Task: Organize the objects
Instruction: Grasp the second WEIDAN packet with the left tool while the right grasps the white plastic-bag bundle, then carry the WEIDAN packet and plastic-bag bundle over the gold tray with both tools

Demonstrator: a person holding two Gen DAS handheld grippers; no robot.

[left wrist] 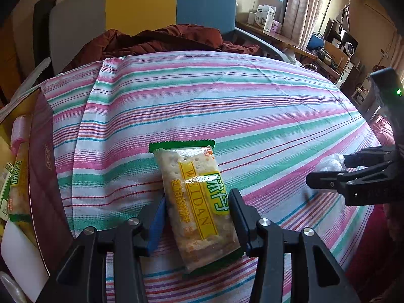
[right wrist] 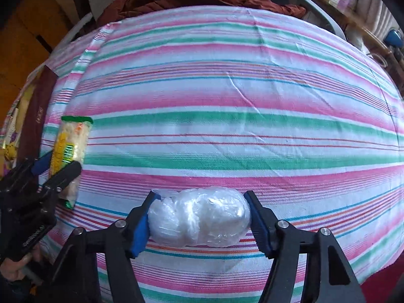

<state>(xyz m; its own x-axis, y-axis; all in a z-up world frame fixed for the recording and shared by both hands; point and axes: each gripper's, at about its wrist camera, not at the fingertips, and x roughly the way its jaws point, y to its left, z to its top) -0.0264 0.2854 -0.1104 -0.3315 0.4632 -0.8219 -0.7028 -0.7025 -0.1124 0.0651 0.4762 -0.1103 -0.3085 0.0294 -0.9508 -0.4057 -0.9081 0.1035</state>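
Observation:
A clear cracker packet (left wrist: 194, 192) with a yellow and green label lies lengthwise between the pads of my left gripper (left wrist: 197, 195), which is shut on its lower half. The right wrist view shows the same packet (right wrist: 73, 136) and left gripper (right wrist: 63, 160) at the far left, over the striped cloth (right wrist: 227, 101). My right gripper (right wrist: 201, 194) points steeply down at the cloth. Its blue pads press on both ends of a white bundle wrapped in clear plastic (right wrist: 199, 219). From the left wrist view, the right gripper (left wrist: 328, 169) and the bundle (left wrist: 330, 164) sit at the right edge.
A dark red box (left wrist: 40, 164) stands at the cloth's left edge, with several snack packets (left wrist: 17, 184) inside it. A rust-brown jacket (left wrist: 164, 40) lies at the far end before a grey, yellow and blue chair back (left wrist: 141, 2). A cluttered desk (left wrist: 277, 35) runs along the right.

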